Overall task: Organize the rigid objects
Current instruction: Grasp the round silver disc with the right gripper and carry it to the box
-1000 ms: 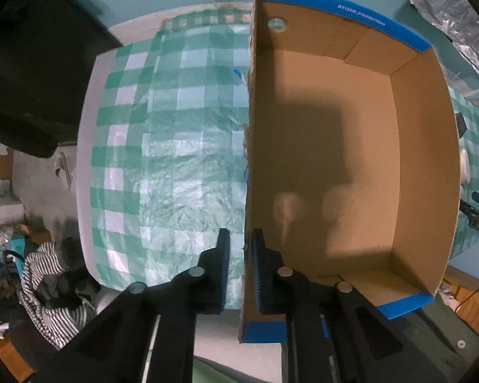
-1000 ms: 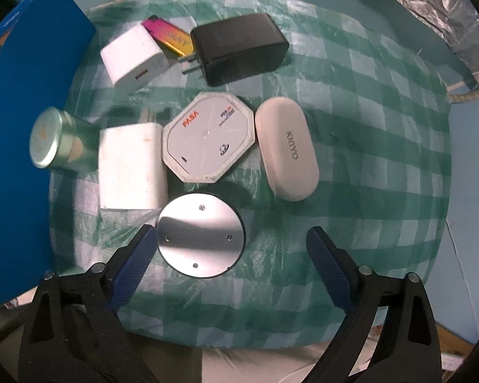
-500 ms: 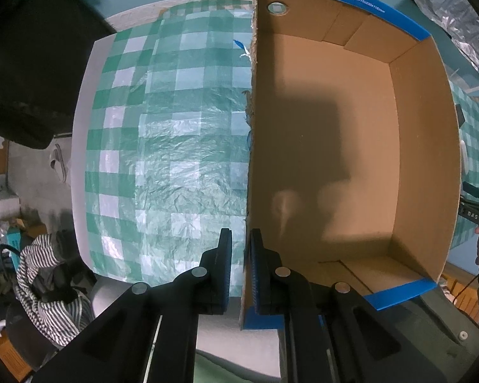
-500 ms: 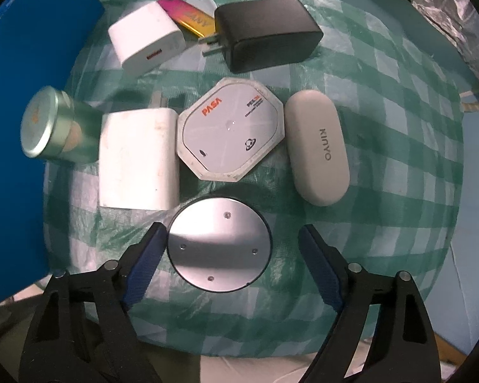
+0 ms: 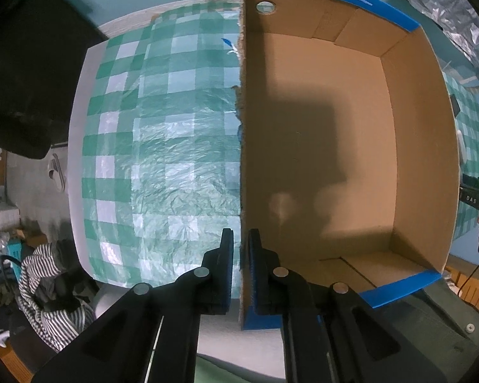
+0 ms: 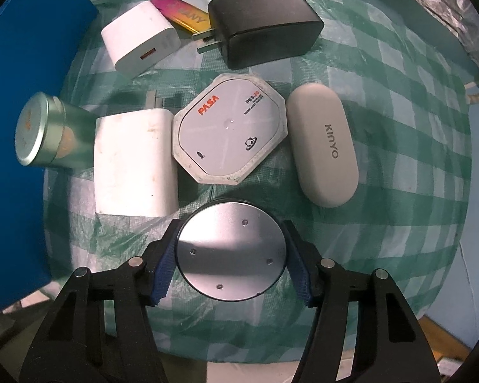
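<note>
Checked green tablecloth [image 5: 163, 146], striped fabric [image 5: 38, 274] beside

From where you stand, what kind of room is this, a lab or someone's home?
Most likely a lived-in home, not a lab. The table wears a green checked plastic cloth, striped clothing lies heaped on the floor beside it, and everyday phone chargers sit among the clutter next to a cardboard box.

My left gripper [image 5: 240, 255], at six o'clock, pinches the near wall of the cardboard box [image 5: 418, 146], one finger [image 5: 225, 265] outside, the other inside. The box's brown interior fills three o'clock, blue-edged. The green checked cloth [image 5: 163, 146] spreads toward nine o'clock; striped fabric [image 5: 38, 274] lies at eight.
</note>
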Demonstrator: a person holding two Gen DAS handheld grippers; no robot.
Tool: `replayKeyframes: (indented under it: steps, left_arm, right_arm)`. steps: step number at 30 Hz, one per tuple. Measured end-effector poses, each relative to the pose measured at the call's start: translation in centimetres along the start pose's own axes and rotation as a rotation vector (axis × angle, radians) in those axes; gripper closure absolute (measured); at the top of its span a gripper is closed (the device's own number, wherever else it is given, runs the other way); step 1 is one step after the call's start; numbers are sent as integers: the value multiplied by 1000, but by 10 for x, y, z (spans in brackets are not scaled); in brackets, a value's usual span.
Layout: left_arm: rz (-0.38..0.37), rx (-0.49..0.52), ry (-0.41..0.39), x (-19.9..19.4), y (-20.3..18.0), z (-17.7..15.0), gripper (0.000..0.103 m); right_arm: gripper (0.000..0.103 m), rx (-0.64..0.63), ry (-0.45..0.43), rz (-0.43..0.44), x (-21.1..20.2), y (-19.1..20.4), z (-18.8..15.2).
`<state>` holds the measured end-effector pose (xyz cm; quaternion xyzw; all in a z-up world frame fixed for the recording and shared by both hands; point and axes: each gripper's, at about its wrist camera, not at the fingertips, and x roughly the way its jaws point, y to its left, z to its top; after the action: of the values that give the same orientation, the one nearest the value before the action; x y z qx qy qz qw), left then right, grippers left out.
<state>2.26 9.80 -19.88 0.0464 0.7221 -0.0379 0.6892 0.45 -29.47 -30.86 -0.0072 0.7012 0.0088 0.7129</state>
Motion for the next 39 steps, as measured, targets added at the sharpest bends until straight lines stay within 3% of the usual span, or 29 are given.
replayKeyframes:
  steps: [11,20,39]
  left_arm:
    - [4,5,-9,-3,1,0,96]
    - [7,10,-8,-3,1,-1,96]
    - [9,34,-24,-5,-4,-4,100]
  right_arm:
    - [42,-5,-12,-8,-35,0,-4]
    - [41,-21,-52,-1,-79,9,13]
    - [41,-184,-182,59,-173,72,44]
